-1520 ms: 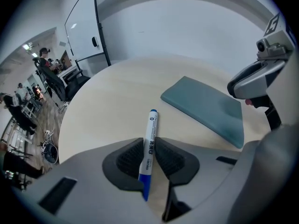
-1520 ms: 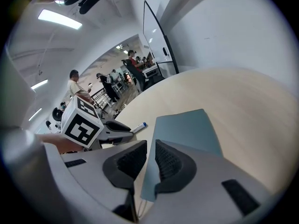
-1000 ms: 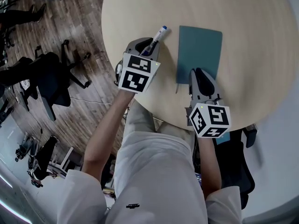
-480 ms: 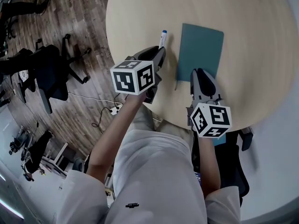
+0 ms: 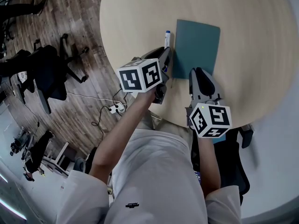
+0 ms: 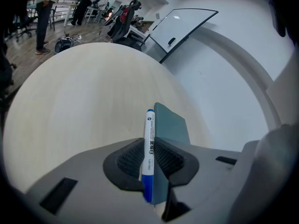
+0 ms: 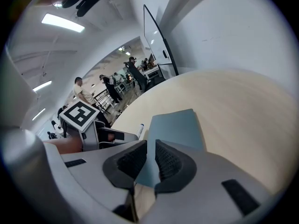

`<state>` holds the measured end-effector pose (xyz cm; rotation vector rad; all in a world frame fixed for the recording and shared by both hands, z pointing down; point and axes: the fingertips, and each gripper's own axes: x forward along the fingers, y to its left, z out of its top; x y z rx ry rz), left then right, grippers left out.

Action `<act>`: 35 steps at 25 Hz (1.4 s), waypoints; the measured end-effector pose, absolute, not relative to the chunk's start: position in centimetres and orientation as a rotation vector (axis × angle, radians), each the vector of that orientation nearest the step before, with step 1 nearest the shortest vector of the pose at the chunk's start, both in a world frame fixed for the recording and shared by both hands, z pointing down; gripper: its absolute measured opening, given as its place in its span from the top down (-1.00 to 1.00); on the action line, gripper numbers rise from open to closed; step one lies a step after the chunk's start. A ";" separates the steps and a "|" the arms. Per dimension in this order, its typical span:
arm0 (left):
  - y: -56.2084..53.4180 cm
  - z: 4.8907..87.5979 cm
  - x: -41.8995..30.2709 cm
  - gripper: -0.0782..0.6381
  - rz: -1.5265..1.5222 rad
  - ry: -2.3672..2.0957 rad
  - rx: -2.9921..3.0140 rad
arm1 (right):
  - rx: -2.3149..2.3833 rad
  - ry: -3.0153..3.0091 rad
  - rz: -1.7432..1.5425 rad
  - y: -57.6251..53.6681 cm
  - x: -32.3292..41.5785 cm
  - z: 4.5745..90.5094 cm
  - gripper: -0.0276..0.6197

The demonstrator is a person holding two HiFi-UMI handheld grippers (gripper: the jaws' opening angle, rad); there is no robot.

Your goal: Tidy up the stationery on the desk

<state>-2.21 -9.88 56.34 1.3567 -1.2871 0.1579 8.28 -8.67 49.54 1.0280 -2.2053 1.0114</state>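
A teal notebook (image 5: 197, 41) lies flat on the round pale table (image 5: 252, 36). My left gripper (image 5: 164, 56) is shut on a white marker with blue ends (image 5: 167, 37); it is rolled onto its side at the notebook's left edge. In the left gripper view the marker (image 6: 149, 141) runs between the pads, right beside the notebook (image 6: 172, 125). My right gripper (image 5: 198, 74) is shut, its tips over the notebook's near edge. In the right gripper view the notebook (image 7: 177, 124) fills the slit between the pads, and the left gripper's cube (image 7: 79, 115) shows at the left.
The table's curved edge (image 5: 117, 83) runs just under my left gripper. Beyond it are a wooden floor, office chairs (image 5: 51, 73) and a power strip (image 5: 115, 108). A whiteboard (image 6: 182, 24) and people stand far off.
My left gripper has rolled onto its side and carried the marker right, up against the notebook's left edge. The right gripper has stayed at the notebook's near edge.
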 end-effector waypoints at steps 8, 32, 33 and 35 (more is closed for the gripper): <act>-9.7 57.1 -0.7 0.56 0.200 -1.283 1.366 | 1.048 -2.201 1.029 -9.2 9.0 49.8 0.67; -8.4 54.7 -0.7 0.47 0.172 -1.285 1.402 | 1.075 -2.215 1.006 -8.2 10.5 47.4 0.67; -8.0 54.5 -0.7 0.47 0.170 -1.278 1.406 | 1.081 -2.215 0.996 -8.0 10.6 47.0 0.67; -7.4 54.0 -0.6 0.47 0.167 -1.266 1.422 | 1.103 -2.218 0.976 -7.5 10.8 46.4 0.67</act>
